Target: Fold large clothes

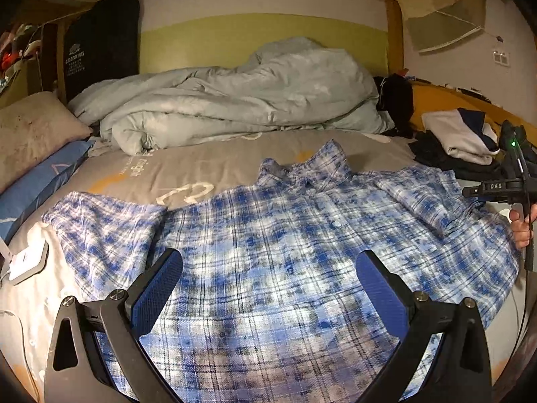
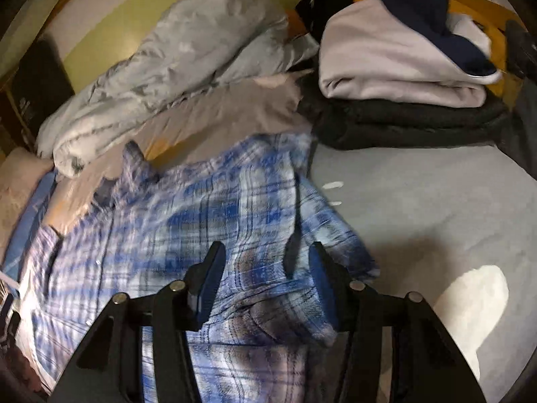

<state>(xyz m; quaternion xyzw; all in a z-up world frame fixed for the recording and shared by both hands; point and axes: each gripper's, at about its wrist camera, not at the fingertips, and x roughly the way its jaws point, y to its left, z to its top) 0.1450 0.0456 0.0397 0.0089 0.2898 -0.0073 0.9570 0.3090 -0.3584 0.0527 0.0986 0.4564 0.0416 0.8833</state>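
Shirt: a blue-and-white plaid shirt (image 1: 285,235) lies spread across the near half of the bed, collar toward the far side; one sleeve is folded in over its right shoulder, the other lies out to the left.
Left gripper: the left gripper (image 1: 268,288) hovers over the shirt's lower part, jaws wide apart, nothing between the blue pads.
Right gripper: the right gripper (image 2: 265,278) points down at the shirt's right edge; its jaws stand partly apart with plaid cloth beneath them, and the pads do not press on it. The view is blurred.
Hand: a hand (image 1: 522,225) holds the right gripper's handle at the right edge of the left wrist view.
Bed: a grey sheet (image 1: 201,168) with orange and white print covers the mattress.
Duvet: a crumpled pale grey duvet (image 1: 235,97) is heaped along the far side, well apart from the shirt.
Folded pile: a white and navy garment (image 2: 396,63) sits on dark clothes (image 2: 402,124), far right, just beside the shirt's shoulder.
Pillows: a beige pillow (image 1: 30,131) and a blue one (image 1: 37,181) lie at the left.
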